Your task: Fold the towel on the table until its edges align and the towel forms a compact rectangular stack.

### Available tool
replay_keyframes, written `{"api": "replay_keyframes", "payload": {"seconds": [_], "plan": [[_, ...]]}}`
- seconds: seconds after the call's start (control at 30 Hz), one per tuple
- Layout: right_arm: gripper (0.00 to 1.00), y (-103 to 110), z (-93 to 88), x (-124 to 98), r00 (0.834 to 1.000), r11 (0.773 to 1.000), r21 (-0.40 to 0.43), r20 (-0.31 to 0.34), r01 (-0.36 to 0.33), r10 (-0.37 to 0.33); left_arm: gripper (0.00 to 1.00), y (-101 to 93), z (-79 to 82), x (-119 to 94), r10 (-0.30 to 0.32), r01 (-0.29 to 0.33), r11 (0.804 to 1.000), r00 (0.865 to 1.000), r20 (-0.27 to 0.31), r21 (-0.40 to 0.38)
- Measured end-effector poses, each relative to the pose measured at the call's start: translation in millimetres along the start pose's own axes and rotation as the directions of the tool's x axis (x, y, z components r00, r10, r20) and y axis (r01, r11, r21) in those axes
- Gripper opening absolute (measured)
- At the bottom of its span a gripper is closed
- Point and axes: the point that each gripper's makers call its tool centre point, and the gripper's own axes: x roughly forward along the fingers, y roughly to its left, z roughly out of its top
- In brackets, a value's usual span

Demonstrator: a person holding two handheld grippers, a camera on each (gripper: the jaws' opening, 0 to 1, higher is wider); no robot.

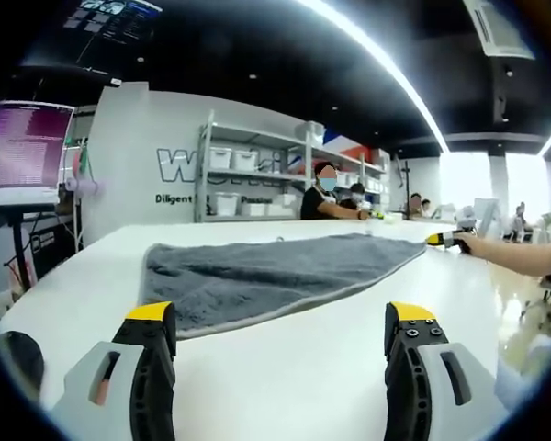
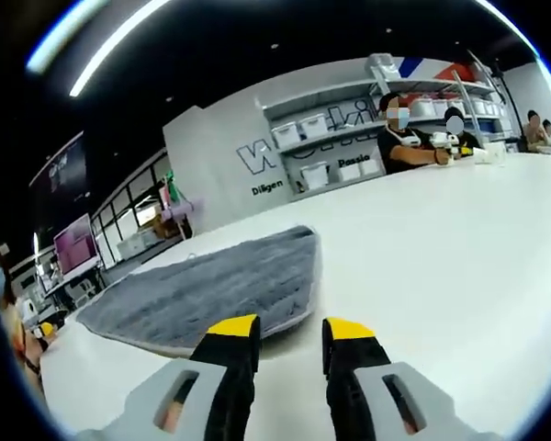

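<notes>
Room: open workshop hall with a dark ceiling, long light strips, and a white wall bearing large lettering.
Bench: a broad white bench [image 1: 285, 358] ran across both views, glossy and reflecting the lights.
Towel: a grey towel [image 1: 266, 276] lay flat and spread out on the bench, one long edge nearest the left claw, its far corner reaching toward the right claw.
Left claw: the left claw [image 1: 282, 322] hovered above the bench just short of the towel's near edge, its yellow-tipped jaws wide apart with nothing between them.
Right claw: the right claw [image 2: 291, 333] sat at the towel's end edge, jaws a little apart; whether they touched the cloth could not be told.
Left gripper view extras: a monitor [image 1: 26, 145] with a purple screen, metal shelving [image 1: 257, 175] holding white bins, seated people [image 1: 326, 195] at the bench's far side, and the right claw at the towel's far corner with a bare forearm behind it.
Right gripper view extras: the towel's full width [image 2: 211, 285], glass partitions, and a row of desks with screens.
</notes>
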Motion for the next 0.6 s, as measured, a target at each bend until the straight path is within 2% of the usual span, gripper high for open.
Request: {"api": "replay_keyframes", "payload": {"seconds": [0.23,0.6], "plan": [[0.18,-0.2,0.3,2.4,1.0,1.0,0.007,-0.003,-0.002,0.002,0.92,0.2,-0.4,0.3,0.0,0.0,1.0,1.0,-0.002,0.001],[0.11,-1.2,-0.8,5.0,1.0,1.0,-0.026,-0.014,-0.001,0.0,0.92,0.1,-1.6,0.6,0.002,-0.002,1.0,1.0,-0.008,0.005]]}}
